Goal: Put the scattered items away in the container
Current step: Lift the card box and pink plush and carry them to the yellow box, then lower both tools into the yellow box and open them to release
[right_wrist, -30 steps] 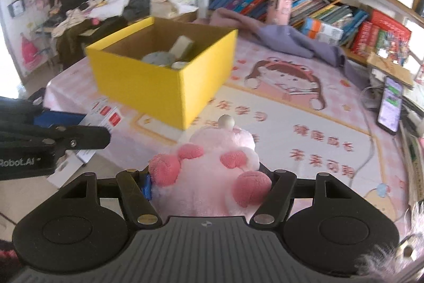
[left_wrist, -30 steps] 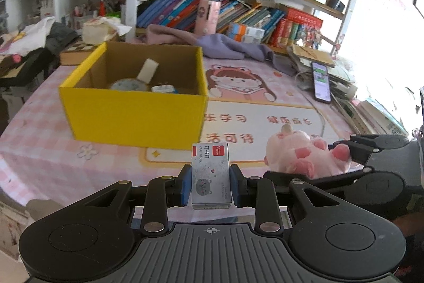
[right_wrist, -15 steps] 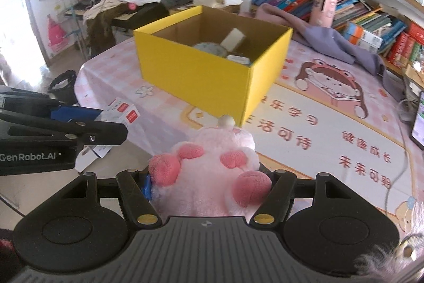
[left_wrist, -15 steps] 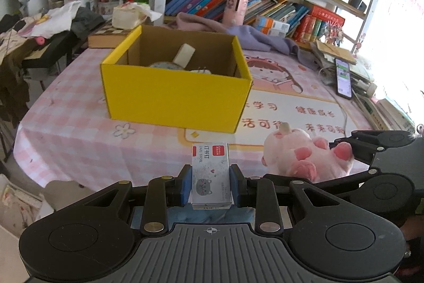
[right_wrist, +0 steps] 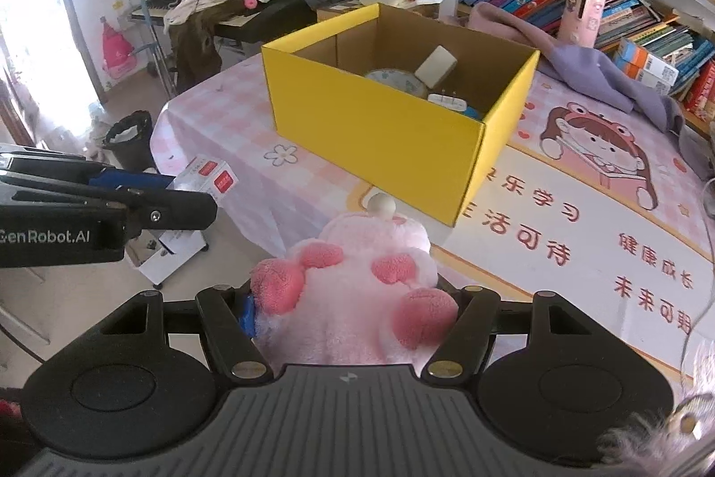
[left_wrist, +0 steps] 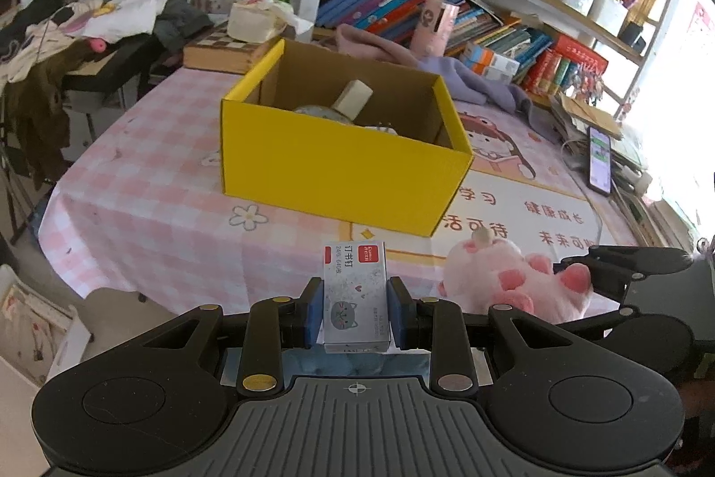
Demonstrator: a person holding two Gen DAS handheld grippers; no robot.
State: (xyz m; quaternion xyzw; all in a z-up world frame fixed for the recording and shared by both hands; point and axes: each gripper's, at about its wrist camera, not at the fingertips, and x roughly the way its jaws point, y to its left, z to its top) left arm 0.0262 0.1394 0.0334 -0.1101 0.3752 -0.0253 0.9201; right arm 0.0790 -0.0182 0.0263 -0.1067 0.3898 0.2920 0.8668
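Left wrist view
- Left claw (left_wrist: 356, 309): clamped on a staple box (left_wrist: 355, 296), blue pads pressing its two sides (cat drawing on its face).
- Box (left_wrist: 344, 168): yellow, open-topped, on the counter (left_wrist: 147, 208) ahead of the staple box; a round tin (left_wrist: 319, 112) and a pale block (left_wrist: 353, 99) lie inside.
- Plush (left_wrist: 505, 280): pink, low right, in the right claw (left_wrist: 576, 280).
- Phone (left_wrist: 599, 159): on the counter's far right, well apart from the box.

Right wrist view
- Right claw (right_wrist: 353, 309): clamped on the plush (right_wrist: 357, 293), fingers sunk into its sides.
- Box (right_wrist: 384, 137): beyond the plush; the tin (right_wrist: 395, 81), the block (right_wrist: 435, 65) and a white plug (right_wrist: 447, 102) rest inside.
- Left claw (right_wrist: 192, 191): at the left edge, holding the staple box (right_wrist: 208, 177) off the counter's (right_wrist: 581, 253) near edge.
- Cloth (right_wrist: 576, 68): purple, heaped behind the box.
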